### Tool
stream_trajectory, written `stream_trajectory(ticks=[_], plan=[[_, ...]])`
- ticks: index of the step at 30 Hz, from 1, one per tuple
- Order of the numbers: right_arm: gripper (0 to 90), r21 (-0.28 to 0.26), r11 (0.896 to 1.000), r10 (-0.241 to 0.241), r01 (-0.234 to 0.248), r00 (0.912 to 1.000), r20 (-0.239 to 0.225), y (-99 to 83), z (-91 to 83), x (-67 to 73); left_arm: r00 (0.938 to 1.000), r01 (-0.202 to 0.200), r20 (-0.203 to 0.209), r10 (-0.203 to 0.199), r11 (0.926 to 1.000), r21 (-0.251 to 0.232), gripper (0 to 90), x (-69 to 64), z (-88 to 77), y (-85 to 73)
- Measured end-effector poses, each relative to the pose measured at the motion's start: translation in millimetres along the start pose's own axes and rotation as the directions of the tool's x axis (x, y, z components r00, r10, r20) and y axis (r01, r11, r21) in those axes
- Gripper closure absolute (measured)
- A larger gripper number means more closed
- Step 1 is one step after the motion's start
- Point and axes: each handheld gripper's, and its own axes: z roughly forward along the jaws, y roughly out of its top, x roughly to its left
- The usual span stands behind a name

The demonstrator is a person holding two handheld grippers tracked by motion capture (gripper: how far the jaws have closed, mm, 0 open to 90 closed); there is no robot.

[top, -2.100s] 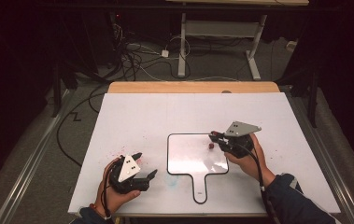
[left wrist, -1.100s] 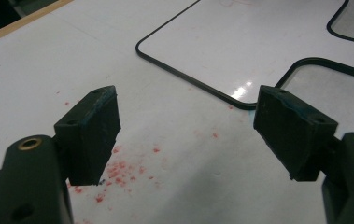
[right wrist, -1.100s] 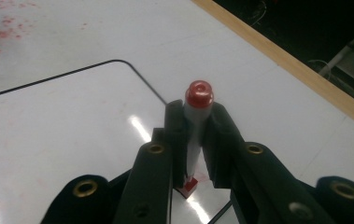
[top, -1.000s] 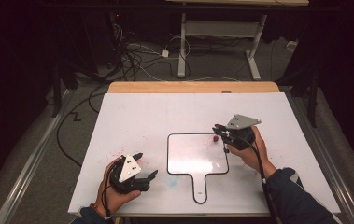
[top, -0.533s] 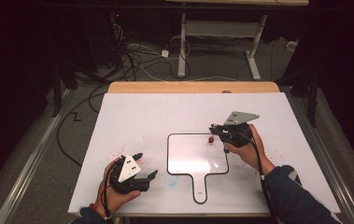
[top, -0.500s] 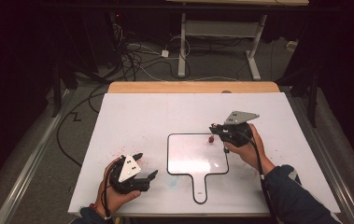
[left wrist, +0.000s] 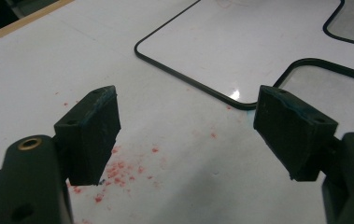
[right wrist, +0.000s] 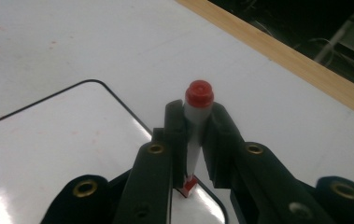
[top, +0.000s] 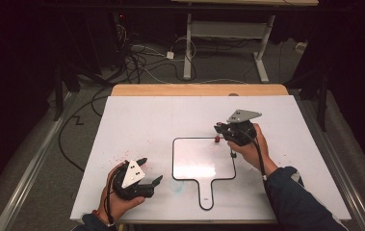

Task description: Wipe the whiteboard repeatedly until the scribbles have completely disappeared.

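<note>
Clamping a red-capped marker (right wrist: 197, 122), right gripper (top: 222, 132) tilts over whiteboard (top: 203, 159).

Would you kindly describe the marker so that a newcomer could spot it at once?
On the white table lies a black-rimmed paddle whiteboard. At its far right corner, the right claw is shut on the marker, a slim grey stick with a red cap, the only red-tipped item there.

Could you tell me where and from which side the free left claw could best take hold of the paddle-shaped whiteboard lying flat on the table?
Grip the whiteboard by its narrow handle, probably from the person's side. It juts from the near edge toward the open left claw, and is slim enough for the jaws to straddle. The right claw is shut on a red-capped marker.
</note>
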Motion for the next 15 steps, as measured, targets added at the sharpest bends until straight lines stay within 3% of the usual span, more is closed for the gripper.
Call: stream_trajectory(ticks=[2,4,5,6,8,11,14,15], plan=[[81.0,0.021,1.000,0.000,-0.001,0.9990,0.044,0.5,-0.7,-4.3,1.0000,0.002,0.000,-0.002,1.0000,-0.003,21.8,0.1,-0.3,-0.1],[81.0,0.026,0.999,0.026,-0.027,0.9988,0.040,0.4,-1.3,-8.7,1.0000,0.003,0.002,-0.003,1.0000,-0.003,21.8,0.3,-0.3,0.0],[81.0,0.023,1.000,0.015,-0.016,0.9991,0.038,0.9,-0.3,-7.2,1.0000,0.002,0.003,-0.002,1.0000,-0.003,21.8,0.2,-0.1,0.1],[81.0,0.021,1.000,0.010,-0.011,0.9995,0.029,1.9,0.7,-4.3,1.0000,0.001,0.004,-0.001,1.0000,-0.002,21.8,0.2,0.0,0.3],[81.0,0.005,1.000,0.022,-0.022,0.9992,-0.035,3.9,3.3,2.3,1.0000,-0.003,0.006,0.003,1.0000,0.000,21.8,-0.2,0.3,0.5],[81.0,0.003,1.000,0.005,-0.004,0.9970,-0.077,7.8,5.7,12.4,1.0000,-0.001,0.008,0.001,1.0000,-0.001,21.8,-0.2,-0.1,0.3],[81.0,0.012,1.000,-0.010,0.011,0.9969,-0.078,9.3,5.7,14.5,1.0000,0.001,0.007,-0.001,1.0000,-0.002,21.8,-0.4,-0.4,0.0],[81.0,0.020,0.999,-0.026,0.027,0.9980,-0.057,9.3,4.9,13.0,1.0000,0.001,0.006,-0.001,1.0000,-0.004,21.8,-0.4,-0.6,-0.1]])
